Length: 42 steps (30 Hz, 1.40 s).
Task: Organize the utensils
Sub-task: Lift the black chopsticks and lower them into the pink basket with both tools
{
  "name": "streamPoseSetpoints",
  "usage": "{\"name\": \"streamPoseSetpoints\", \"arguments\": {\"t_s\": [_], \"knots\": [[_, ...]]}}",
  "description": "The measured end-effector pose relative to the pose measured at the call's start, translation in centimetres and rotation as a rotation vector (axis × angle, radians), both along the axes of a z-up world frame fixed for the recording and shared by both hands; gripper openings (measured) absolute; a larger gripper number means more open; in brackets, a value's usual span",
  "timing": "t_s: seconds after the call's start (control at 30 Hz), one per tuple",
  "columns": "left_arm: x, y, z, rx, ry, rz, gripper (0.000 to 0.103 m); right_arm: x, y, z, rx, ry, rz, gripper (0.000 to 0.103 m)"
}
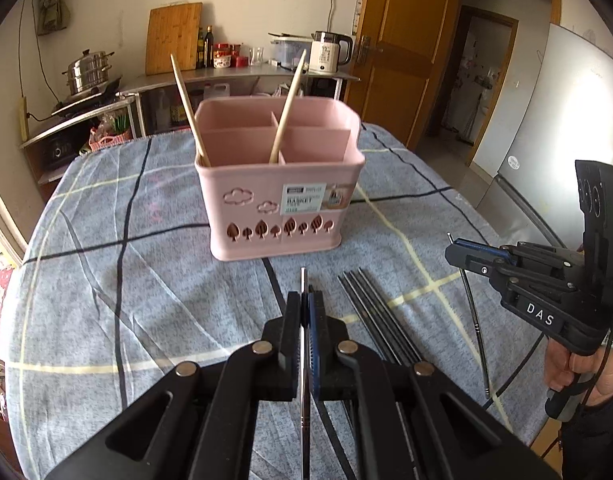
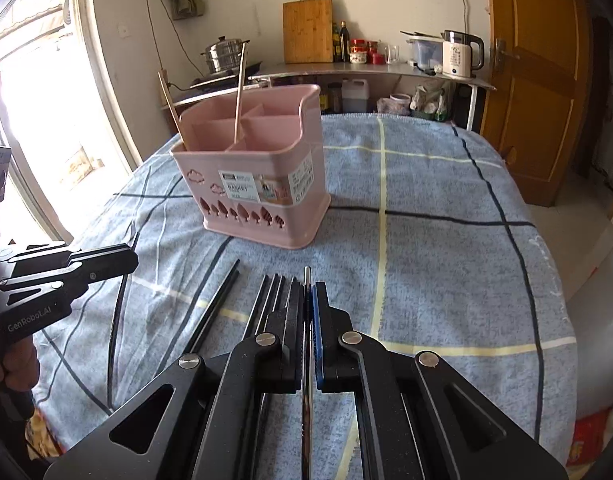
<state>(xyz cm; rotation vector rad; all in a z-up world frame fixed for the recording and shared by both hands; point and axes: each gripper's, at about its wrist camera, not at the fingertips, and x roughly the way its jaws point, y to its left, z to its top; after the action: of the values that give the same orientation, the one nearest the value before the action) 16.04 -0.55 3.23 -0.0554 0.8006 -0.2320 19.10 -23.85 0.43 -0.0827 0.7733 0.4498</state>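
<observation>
Gripping thin silver metal chopstick (image 1: 303,280) in left gripper (image 1: 305,300), pads pinched narrow on it; right gripper (image 2: 307,292) likewise clamped on second silver metal chopstick (image 2: 306,276).

Risks: slim smooth rod may pivot or slide between pads during carry; long tail hidden under gripper body could snag blue-grey plaid tablecloth (image 1: 146,280) or loose black chopsticks (image 1: 370,300) lying just beside; tip could hit divider or rim of pink plastic compartment basket (image 1: 274,200), or knock two wooden chopsticks (image 1: 288,104) standing inside.

Basket ahead of both grippers, apart from tips, upright on cloth.
</observation>
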Motion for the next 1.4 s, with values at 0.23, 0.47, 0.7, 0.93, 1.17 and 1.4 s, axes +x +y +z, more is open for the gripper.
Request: {"name": "streamPoseSetpoints", "arguments": {"t_s": [0.23, 0.47, 0.7, 0.93, 1.17, 1.4], "knots": [[-1.0, 1.7, 3.8, -0.026, -0.094, 0.017, 0.004, -1.4, -0.9, 4.3, 0.035, -0.118, -0.016, 0.004], [-1.6, 2.3, 5.3, -0.041, -0.131, 0.024, 0.004, -2.5, -1.6, 6.0, 0.056, -0.176, -0.025, 0.004], [-2.0, 2.4, 5.0, -0.043, -0.123, 0.022, 0.004, -2.9, -1.9, 6.0, 0.057, -0.174, -0.023, 0.004], [-2.1, 2.5, 5.8, -0.035, -0.132, 0.016, 0.004, -3.1, -1.9, 7.2, 0.07, -0.198, -0.006, 0.004], [-1.5, 2.7, 6.9, -0.025, -0.138, 0.01, 0.004, -2.7, -1.0, 8.3, 0.087, -0.212, 0.03, 0.004], [0.1, 3.4, 9.0, -0.027, -0.165, 0.008, 0.004, -1.2, 1.2, 9.8, 0.126, -0.232, 0.075, 0.004]]}}
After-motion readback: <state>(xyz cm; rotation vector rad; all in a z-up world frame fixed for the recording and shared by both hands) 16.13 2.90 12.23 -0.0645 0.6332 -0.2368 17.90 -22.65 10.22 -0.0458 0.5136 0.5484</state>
